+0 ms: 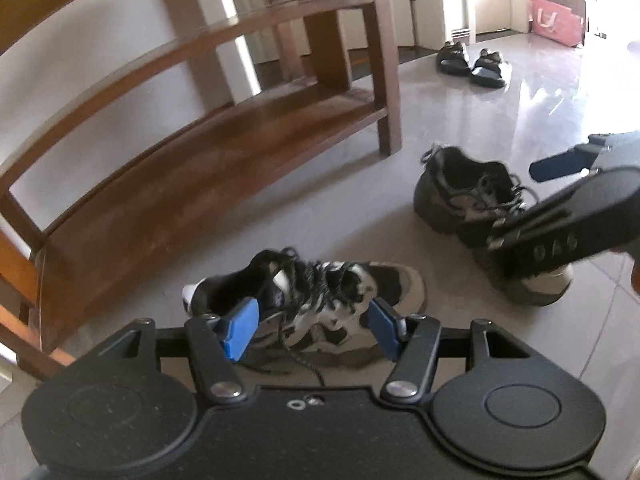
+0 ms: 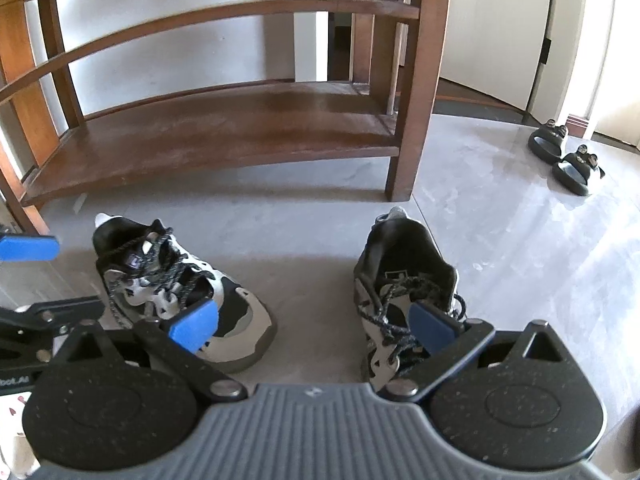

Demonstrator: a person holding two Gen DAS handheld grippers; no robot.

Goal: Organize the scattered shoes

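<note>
Your left gripper (image 1: 312, 326), pads apart and empty, hangs over the left sneaker (image 1: 320, 300) lying crosswise between them on the floor (image 1: 460, 128), while your right gripper (image 2: 314, 326), also apart, has the right sneaker (image 2: 400, 292) lengthwise by its right pad, heel toward the shoe rack (image 2: 224, 128)

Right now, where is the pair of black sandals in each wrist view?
Left wrist: the black sandals lie upper centre-right on the floor, beyond the wooden rack's end post.
Right wrist: the black sandals lie far right, mid-height, right of that post.
Shared landmark: the post.
</note>
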